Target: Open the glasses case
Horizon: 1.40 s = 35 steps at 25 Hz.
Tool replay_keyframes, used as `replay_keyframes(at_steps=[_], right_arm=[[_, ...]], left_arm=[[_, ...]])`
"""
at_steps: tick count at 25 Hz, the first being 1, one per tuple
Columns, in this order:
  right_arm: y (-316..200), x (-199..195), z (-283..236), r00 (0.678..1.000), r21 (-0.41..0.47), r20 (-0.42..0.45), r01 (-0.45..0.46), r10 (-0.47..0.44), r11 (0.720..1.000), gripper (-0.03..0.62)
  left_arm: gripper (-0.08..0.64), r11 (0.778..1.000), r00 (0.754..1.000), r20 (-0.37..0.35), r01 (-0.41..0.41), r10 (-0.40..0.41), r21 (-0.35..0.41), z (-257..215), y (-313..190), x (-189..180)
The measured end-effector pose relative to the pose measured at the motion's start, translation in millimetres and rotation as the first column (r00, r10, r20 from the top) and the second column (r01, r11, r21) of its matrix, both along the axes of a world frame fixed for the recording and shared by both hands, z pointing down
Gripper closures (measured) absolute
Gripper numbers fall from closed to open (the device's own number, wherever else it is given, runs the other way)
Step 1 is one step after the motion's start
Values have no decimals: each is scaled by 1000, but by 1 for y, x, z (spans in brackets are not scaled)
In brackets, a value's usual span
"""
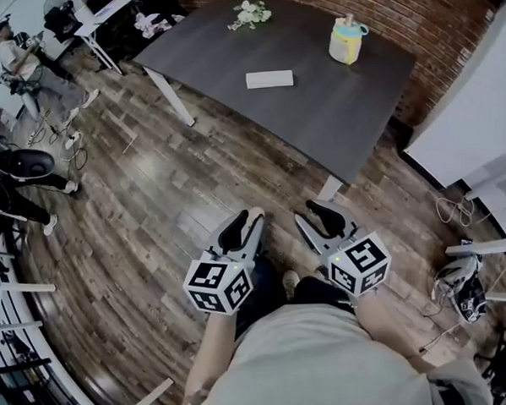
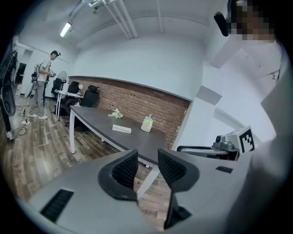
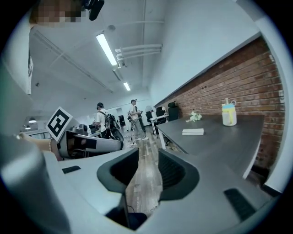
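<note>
Fingers (image 2: pixel 126 169) of left gripper (image 2: pixel 148 151) and right gripper (image 3: pixel 146 153) stand spread, empty; glasses case (image 1: pixel 269 79) lies well ahead on the bench (image 1: pixel 341 108), so close in first.

Left gripper (image 1: pixel 245 219), right gripper (image 1: pixel 311 213) (jaws apart, empty)

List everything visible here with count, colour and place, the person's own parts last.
table: one, dark grey, ahead by the brick wall
glasses case: one, white, flat near the table's middle
cup: one, yellow, blue lid, table's far right part
flowers: one bunch, white, table's far edge
brick wall: one, red-brown, behind the table
floor: brown wood planks
other people: two, light tops, far down the room
left gripper: one, grey, black pads, jaws apart, empty, over the floor
right gripper: one, same colours, jaws apart, empty, beside the left gripper
</note>
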State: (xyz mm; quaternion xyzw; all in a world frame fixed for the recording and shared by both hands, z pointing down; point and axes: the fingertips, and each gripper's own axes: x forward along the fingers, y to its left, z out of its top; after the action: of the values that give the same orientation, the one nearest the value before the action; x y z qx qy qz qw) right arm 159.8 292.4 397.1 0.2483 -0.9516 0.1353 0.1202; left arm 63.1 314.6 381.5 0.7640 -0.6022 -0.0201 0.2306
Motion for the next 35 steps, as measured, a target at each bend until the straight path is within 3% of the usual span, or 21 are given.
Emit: replay_keyframes(at_steps=[11,24,35], right_arm=[[-99,-20,14,993,-4,-37,-116,116,993,460],[-249,-123,-4,972,25,-32,-231,231,973,460],[-303,-130,6,949,32,-113,-293,295,956,460]], left_arm=[[411,995,995,-40,-95,94,-20,20,-113,-40],[411,964,962,-69,-266,266,-5,4,-271,-126],[434,932,927,-107,-363,358,-25,21,-336,-130]])
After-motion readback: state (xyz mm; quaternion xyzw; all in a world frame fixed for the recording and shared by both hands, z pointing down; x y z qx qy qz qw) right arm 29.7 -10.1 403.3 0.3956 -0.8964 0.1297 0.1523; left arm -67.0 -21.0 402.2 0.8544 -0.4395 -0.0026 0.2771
